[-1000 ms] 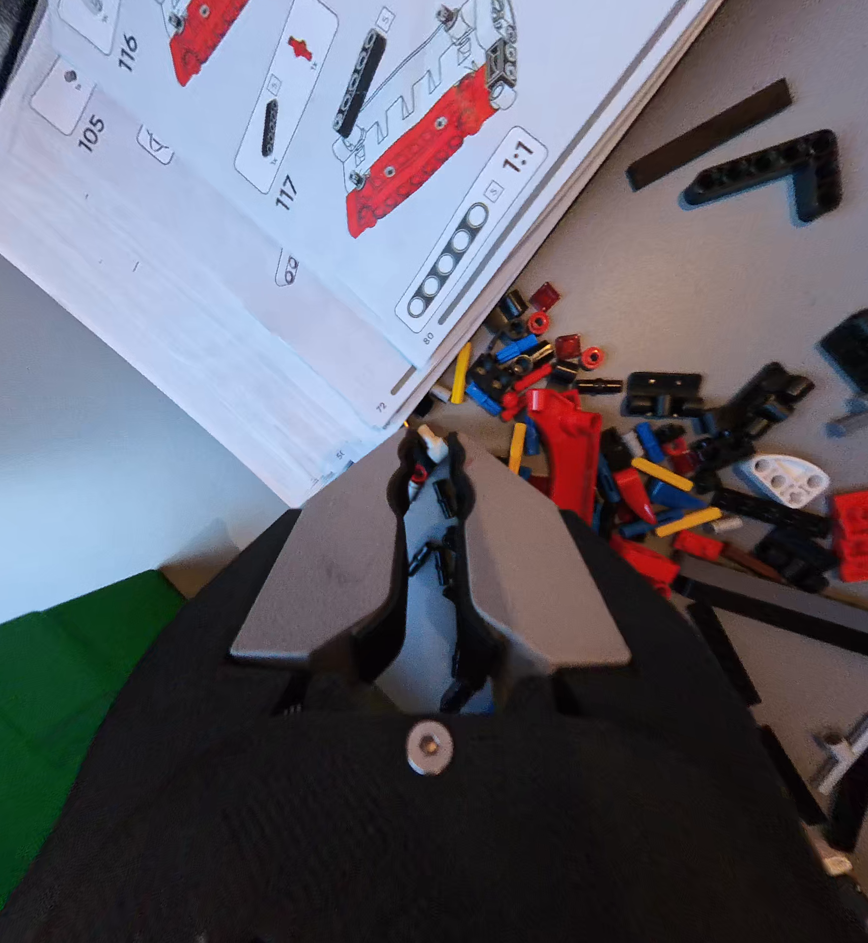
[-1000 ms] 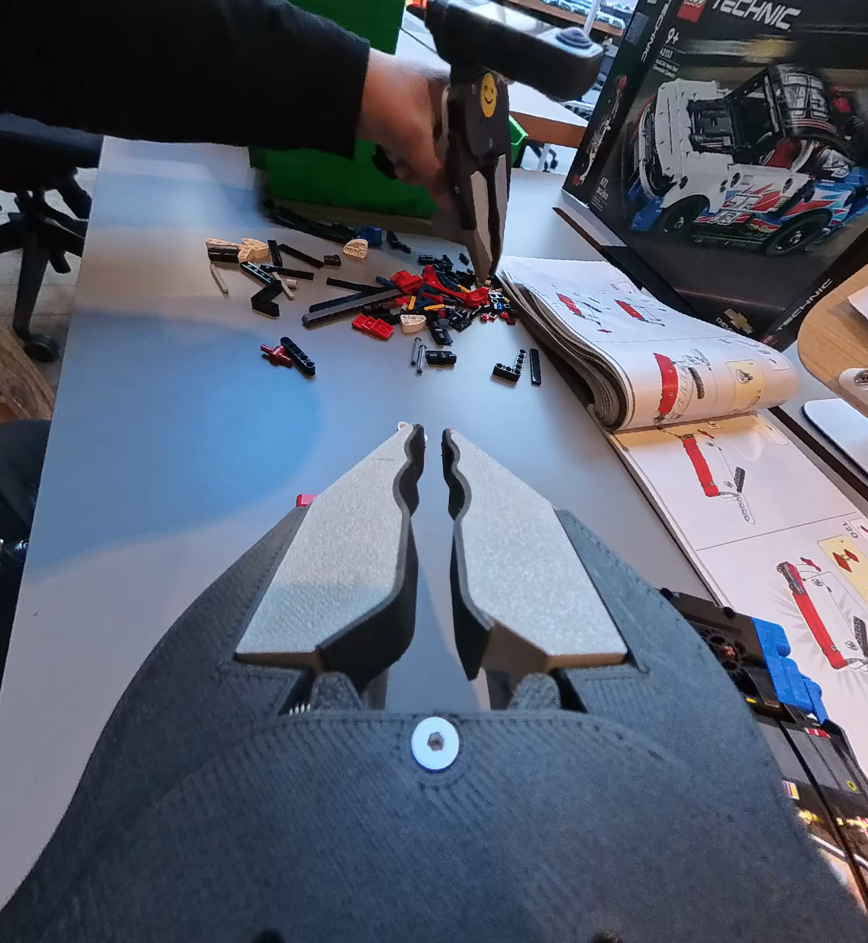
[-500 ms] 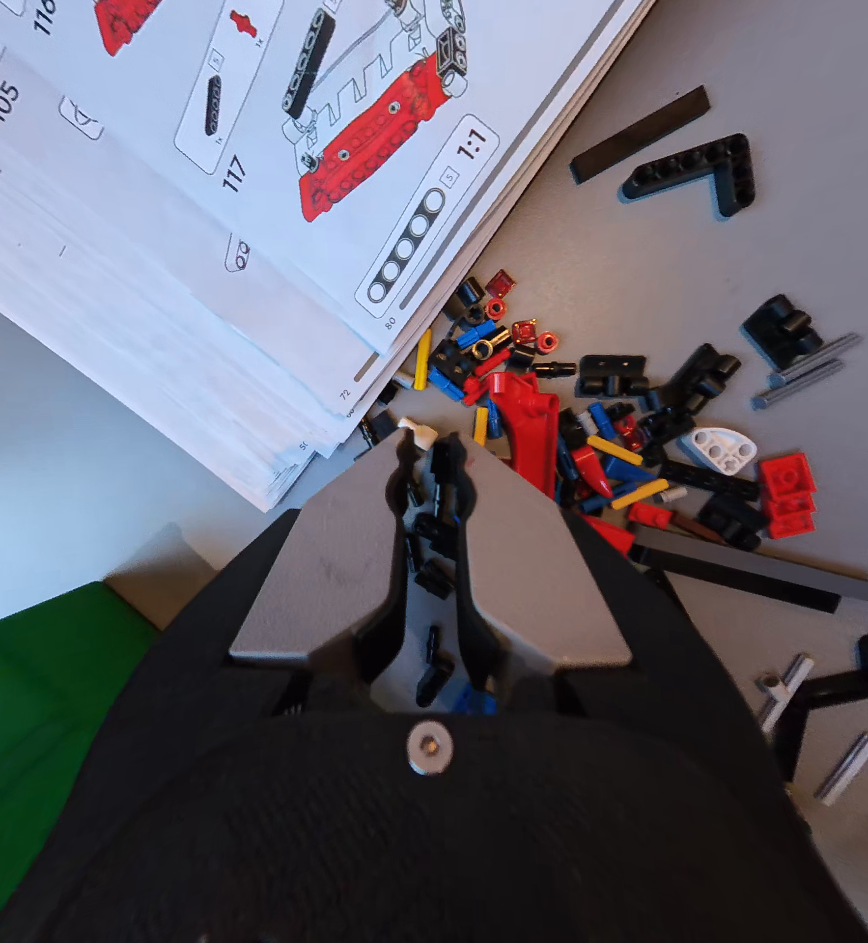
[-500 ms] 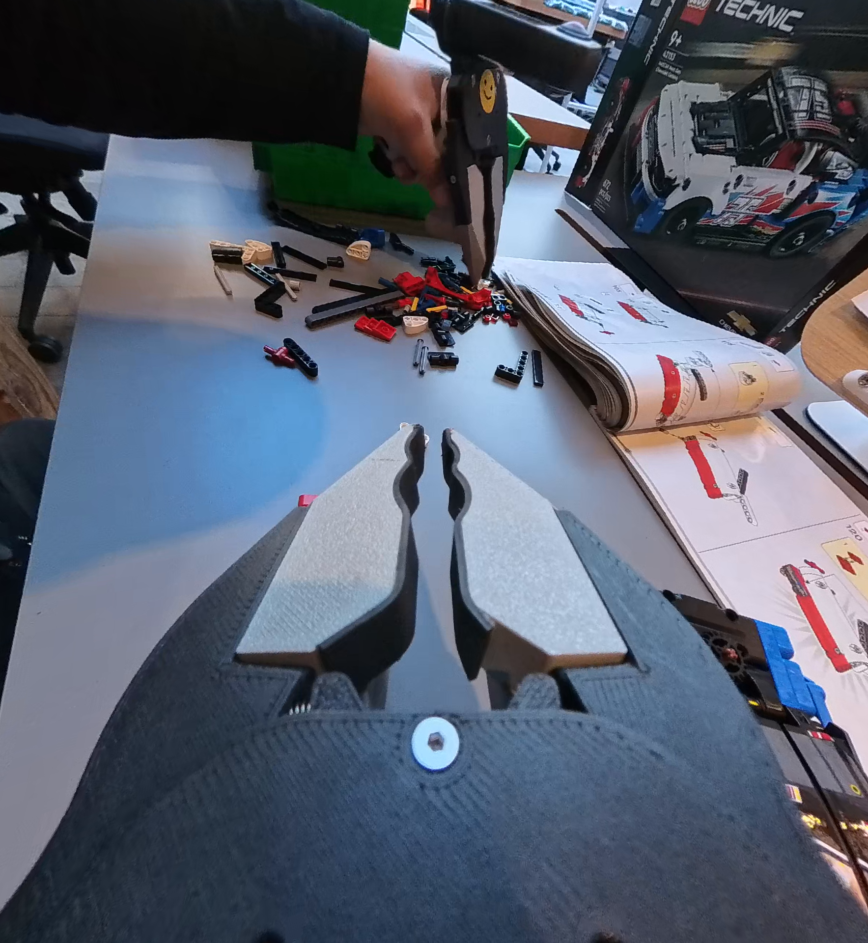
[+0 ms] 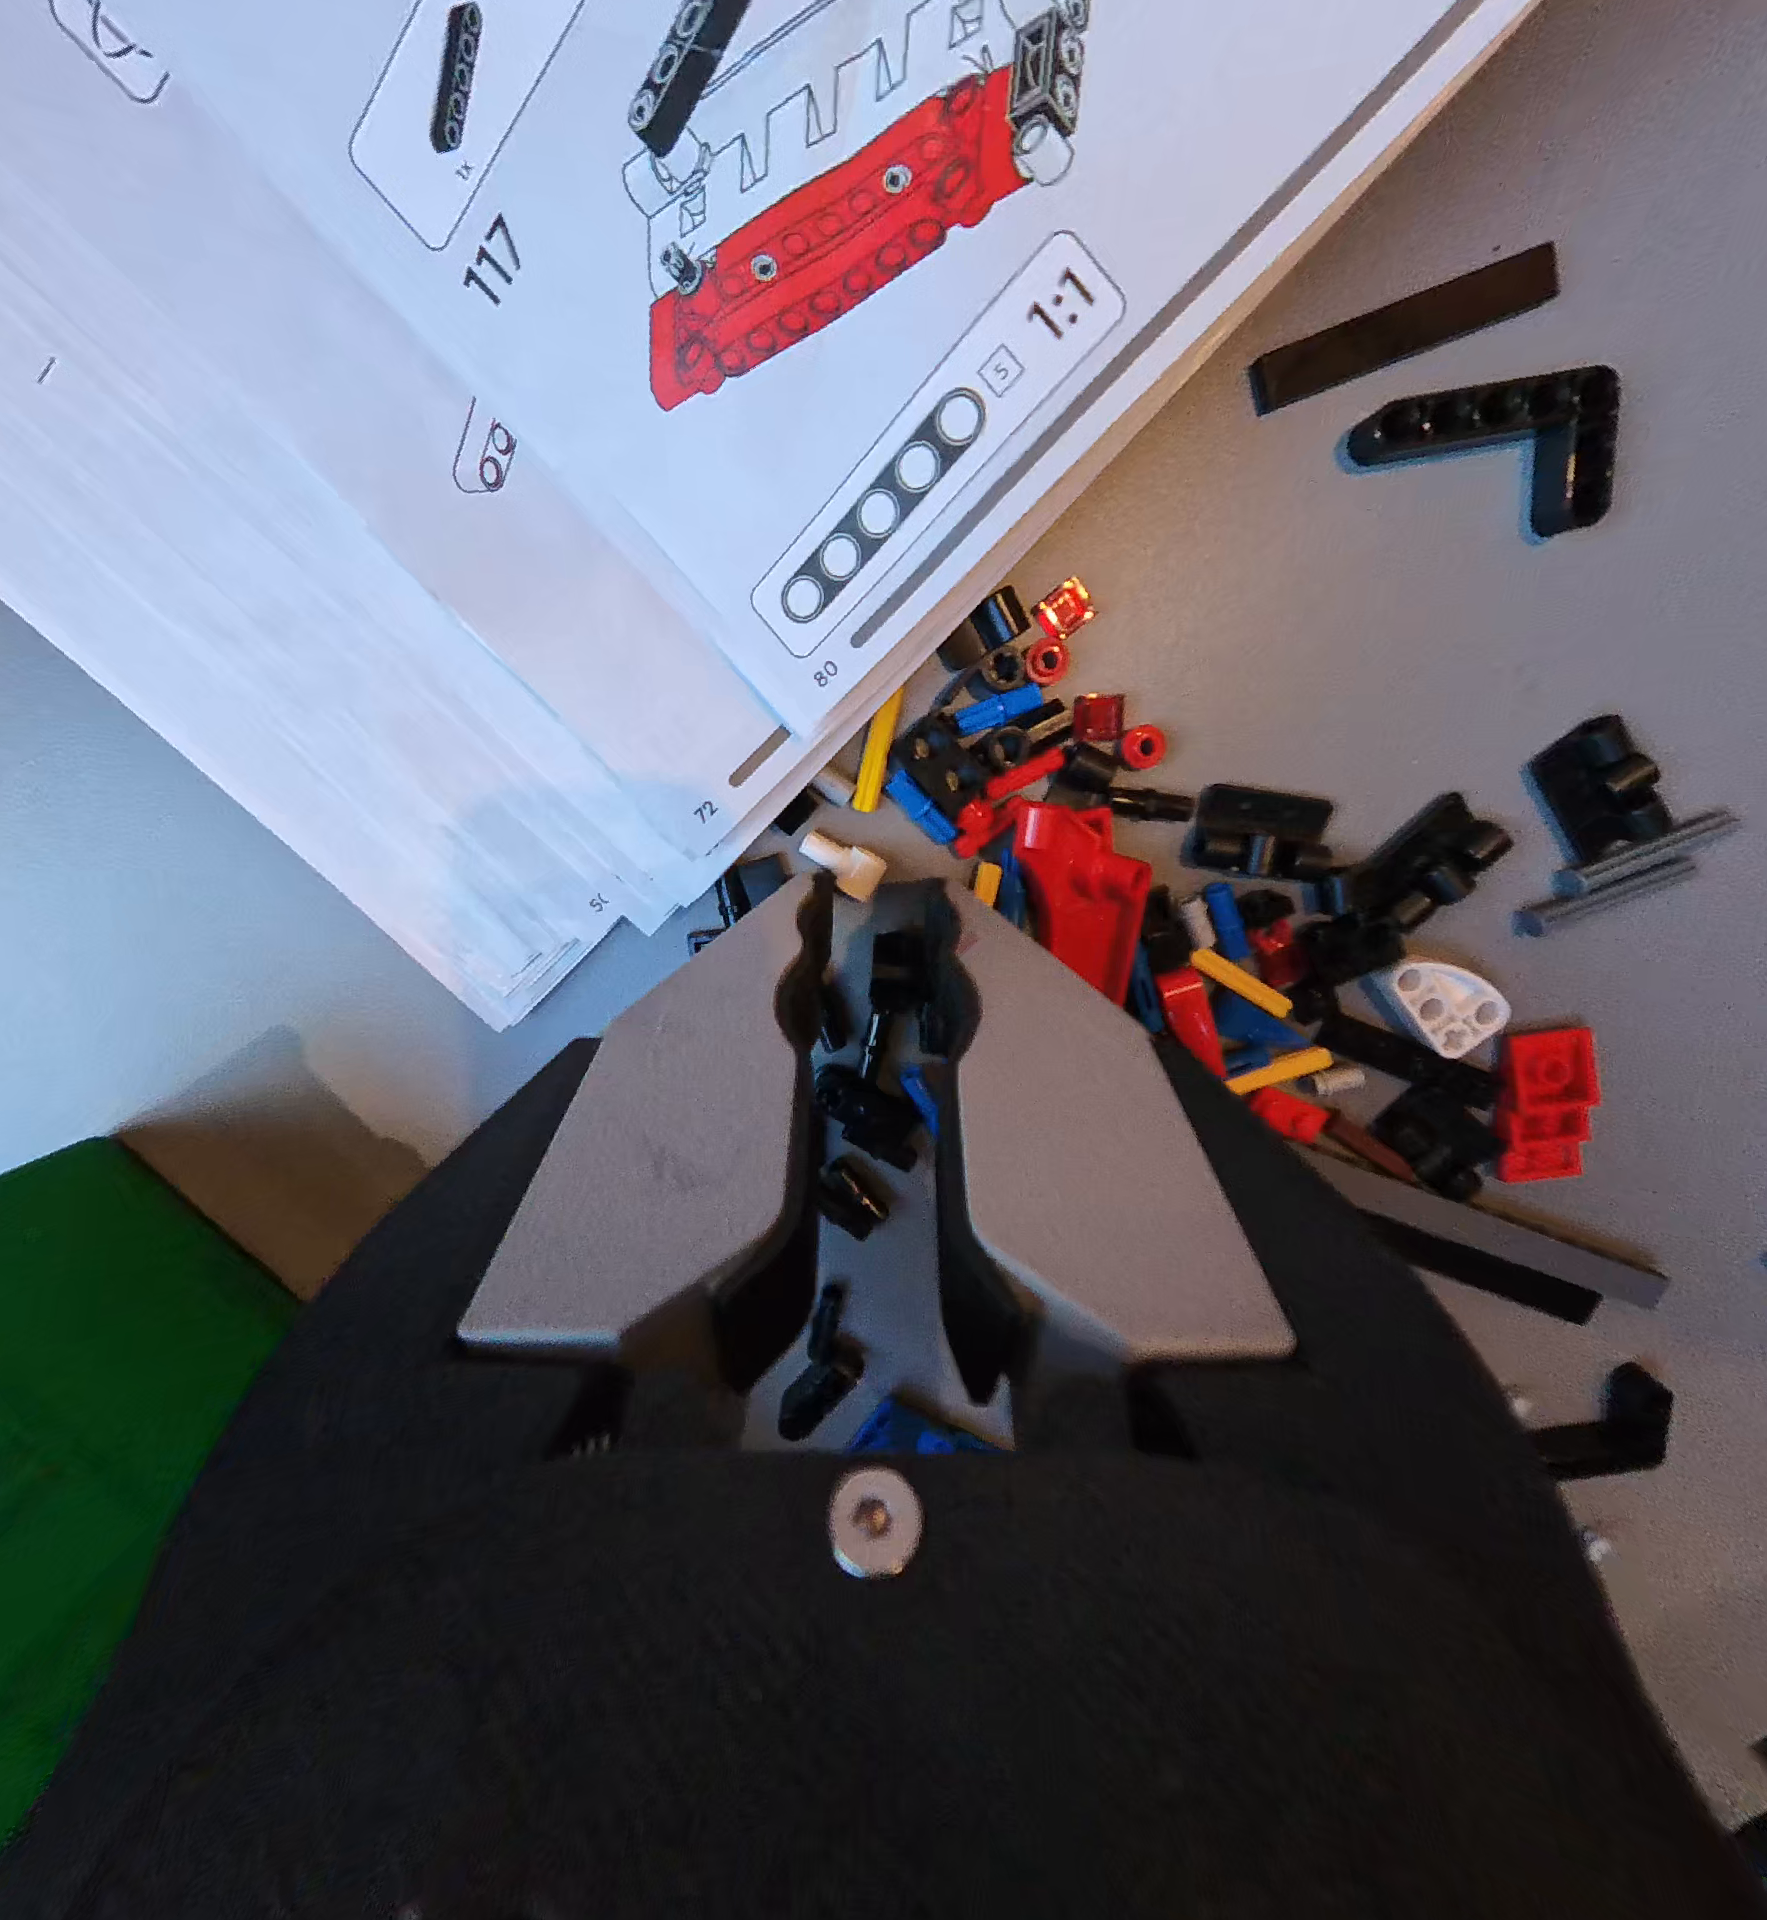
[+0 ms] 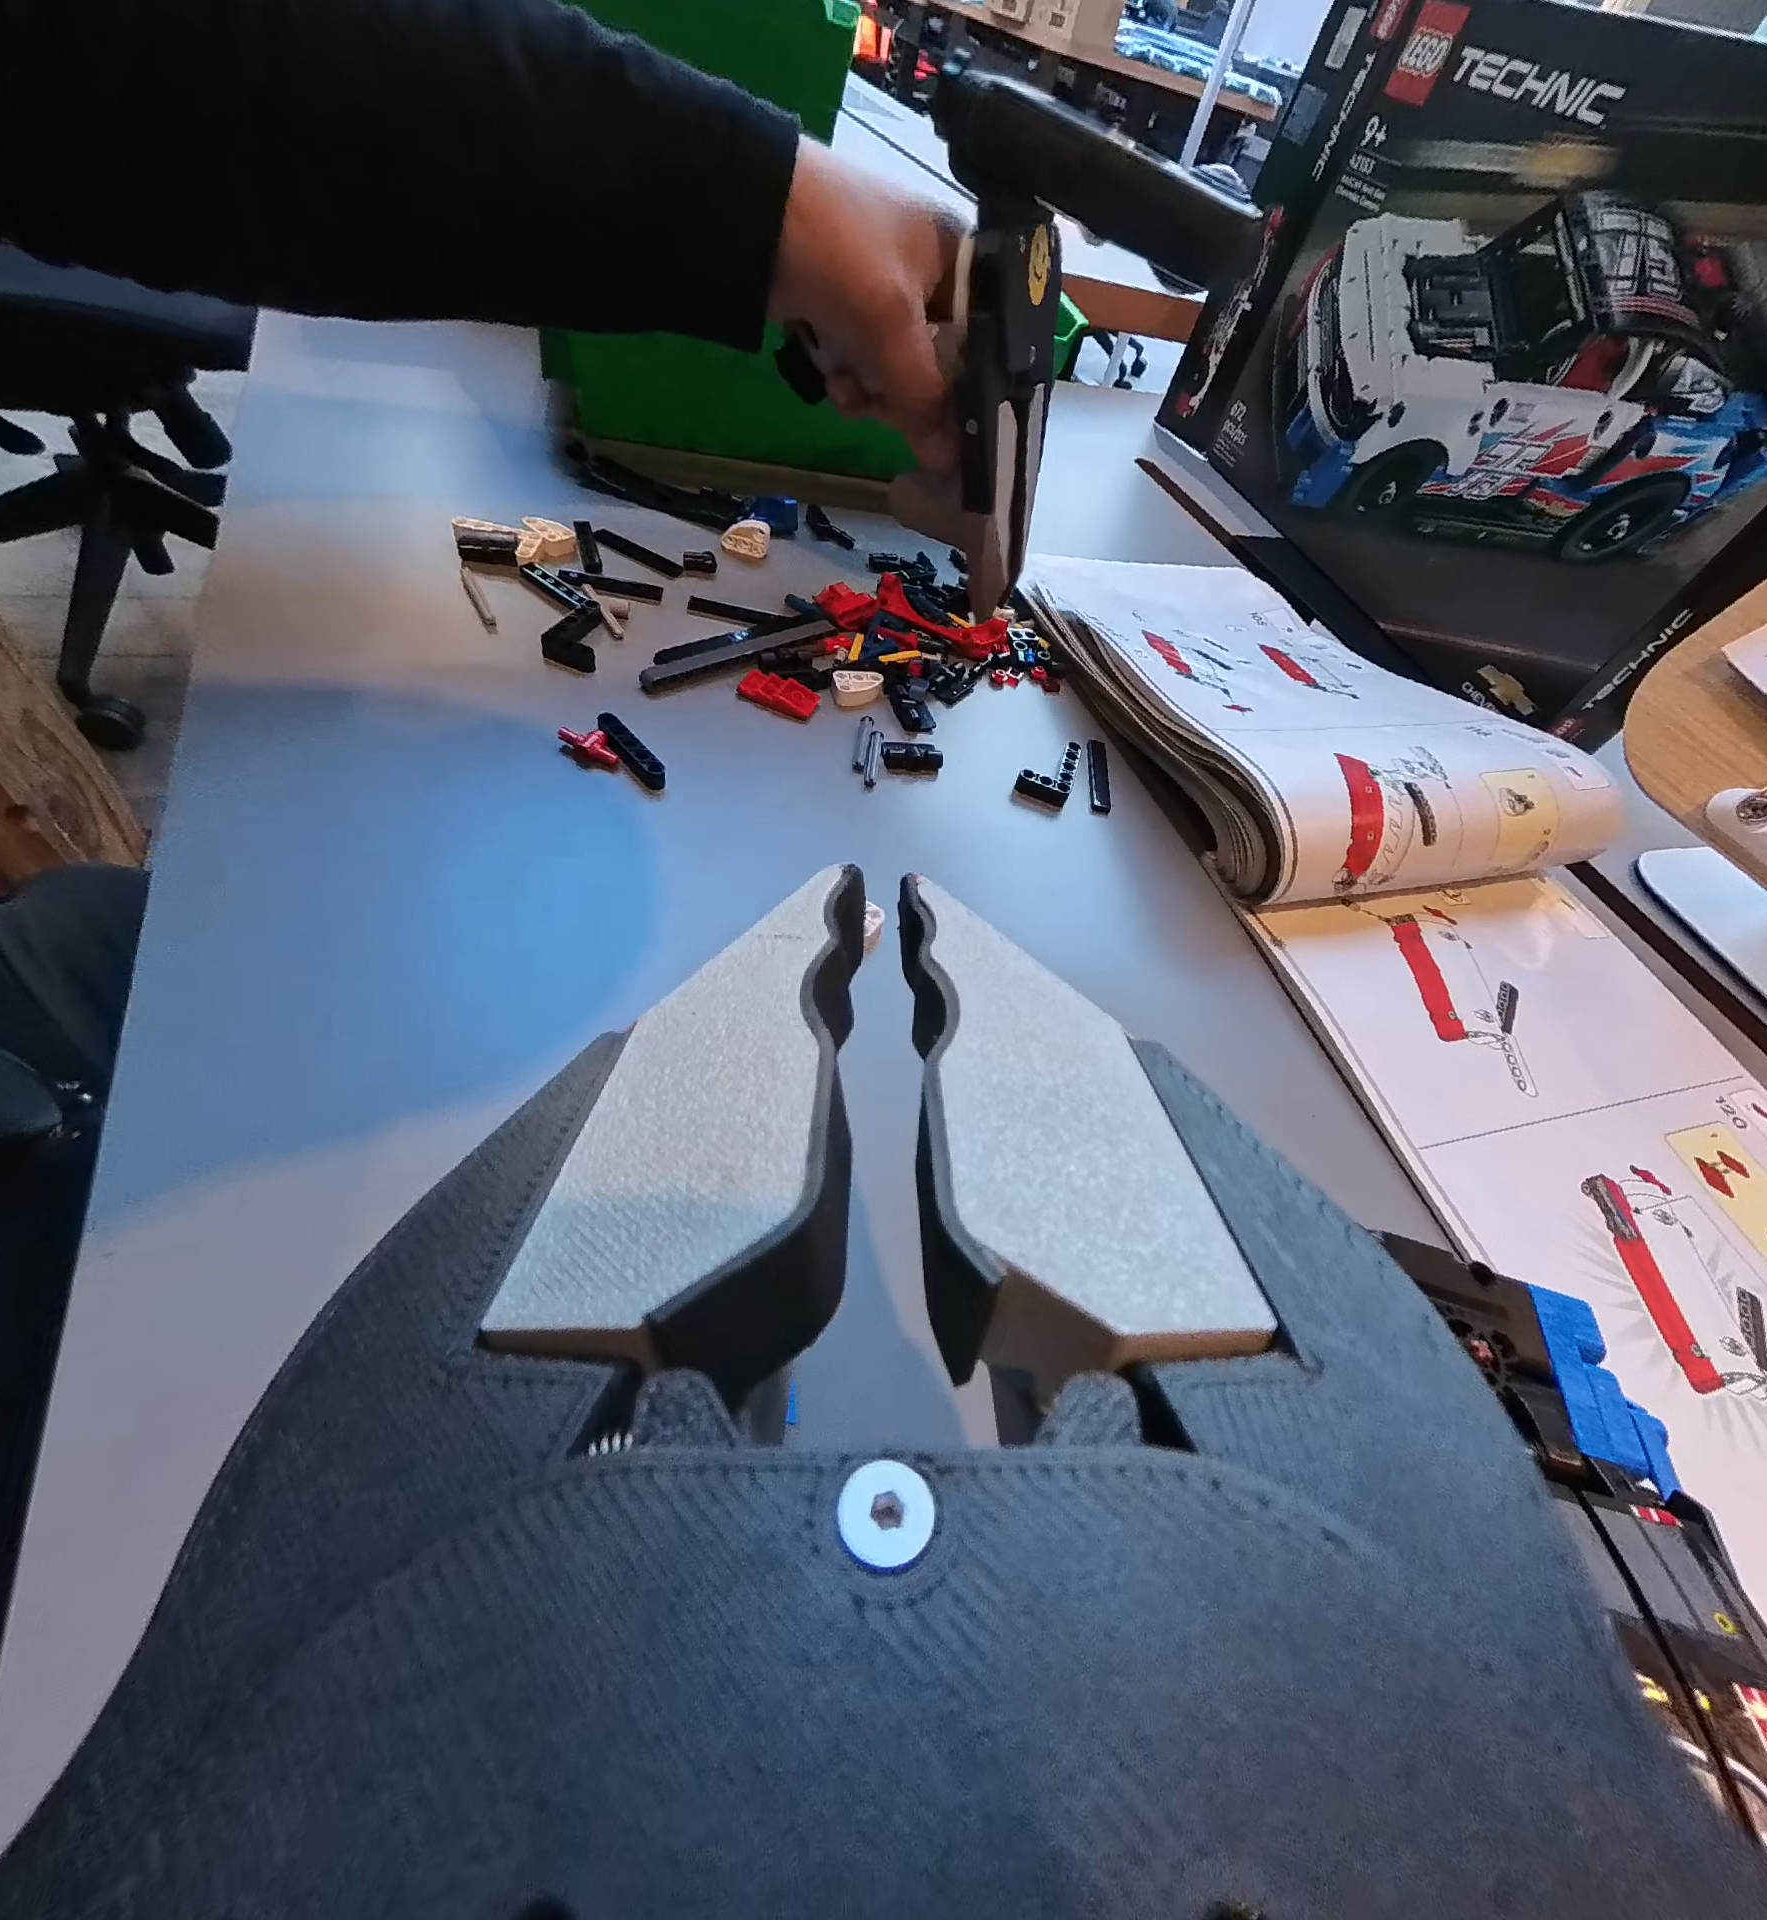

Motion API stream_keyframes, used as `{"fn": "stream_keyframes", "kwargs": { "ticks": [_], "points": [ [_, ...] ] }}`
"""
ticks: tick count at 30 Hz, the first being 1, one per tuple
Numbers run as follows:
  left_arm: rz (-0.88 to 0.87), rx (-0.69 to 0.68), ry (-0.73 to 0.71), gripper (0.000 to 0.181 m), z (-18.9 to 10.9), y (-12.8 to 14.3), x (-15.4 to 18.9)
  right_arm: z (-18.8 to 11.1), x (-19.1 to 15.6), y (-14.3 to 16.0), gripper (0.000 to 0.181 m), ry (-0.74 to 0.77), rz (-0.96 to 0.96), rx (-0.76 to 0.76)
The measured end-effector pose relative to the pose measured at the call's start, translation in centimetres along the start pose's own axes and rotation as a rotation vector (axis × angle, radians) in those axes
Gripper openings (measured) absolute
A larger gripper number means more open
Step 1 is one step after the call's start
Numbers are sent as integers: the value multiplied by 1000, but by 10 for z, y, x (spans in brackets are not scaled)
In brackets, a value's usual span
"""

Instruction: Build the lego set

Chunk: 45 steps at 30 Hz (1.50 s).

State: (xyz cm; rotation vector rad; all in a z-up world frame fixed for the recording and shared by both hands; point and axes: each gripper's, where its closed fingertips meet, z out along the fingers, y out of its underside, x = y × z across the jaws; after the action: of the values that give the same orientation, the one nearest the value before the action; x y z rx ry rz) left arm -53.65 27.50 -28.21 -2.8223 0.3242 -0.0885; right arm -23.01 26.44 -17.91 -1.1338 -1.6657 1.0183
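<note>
Over by the corner of the thick white instruction booklet, my left gripper was pointing straight down into the heap of small red, black, blue and yellow lego pieces on the grey table. Its fingers were parted a little, with small black connector pieces showing on the table in the gap between them. Honestly I couldn't tell whether the tips had hold of any of them or were just over them. A little white pin lay right off the left fingertip, and a big red curved panel piece sat just to the right of the fingers. Further out were a black L-shaped beam and a flat black strip, well apart from the heap.

My right gripper hung near the table, well away from the pile, fingers only slightly apart and nothing gripped. From there I could see the person's hand in a black sleeve holding the left gripper upright over the heap. The dark set box with a picture of a white race car stood behind the booklet, and a green bin sat behind the pile.
</note>
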Motion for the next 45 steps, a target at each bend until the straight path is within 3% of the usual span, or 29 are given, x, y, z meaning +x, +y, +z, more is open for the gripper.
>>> {"fn": "stream_keyframes", "kwargs": {
  "ticks": [7, 16, 19, 22, 25, 28, 31, 39, 45],
  "points": [
    [-166, 25, -15, 12, 2, -6, -7, -2, -5, -7, 5, -3, -22, 8],
    [-78, 12, -122, 8, 1, 0, 1, -6, -8, -12, 5, 0, -43, 13],
    [-33, 21, -202, 8, -13, 5, 6, -7, -8, -11, 5, 0, -45, 13],
    [21, 138, -194, 8, -42, -12, 44, -5, -6, -2, 5, -6, -5, 1],
    [84, 269, -81, 8, -57, -37, 111, -2, -6, 4, 5, -11, 28, 2],
    [166, 333, 34, 8, -46, -52, 180, -1, -7, 7, 5, -7, 20, -10],
    [210, 324, 101, 8, -24, -48, 223, -2, -7, 9, 5, 7, 0, -26],
    [282, 290, 79, 8, 15, -20, 246, -5, -4, 8, 4, 29, -13, -31],
    [274, 375, 50, 21, 0, -22, 242, -5, -3, 10, 5, 41, -14, -39]
  ]
}}
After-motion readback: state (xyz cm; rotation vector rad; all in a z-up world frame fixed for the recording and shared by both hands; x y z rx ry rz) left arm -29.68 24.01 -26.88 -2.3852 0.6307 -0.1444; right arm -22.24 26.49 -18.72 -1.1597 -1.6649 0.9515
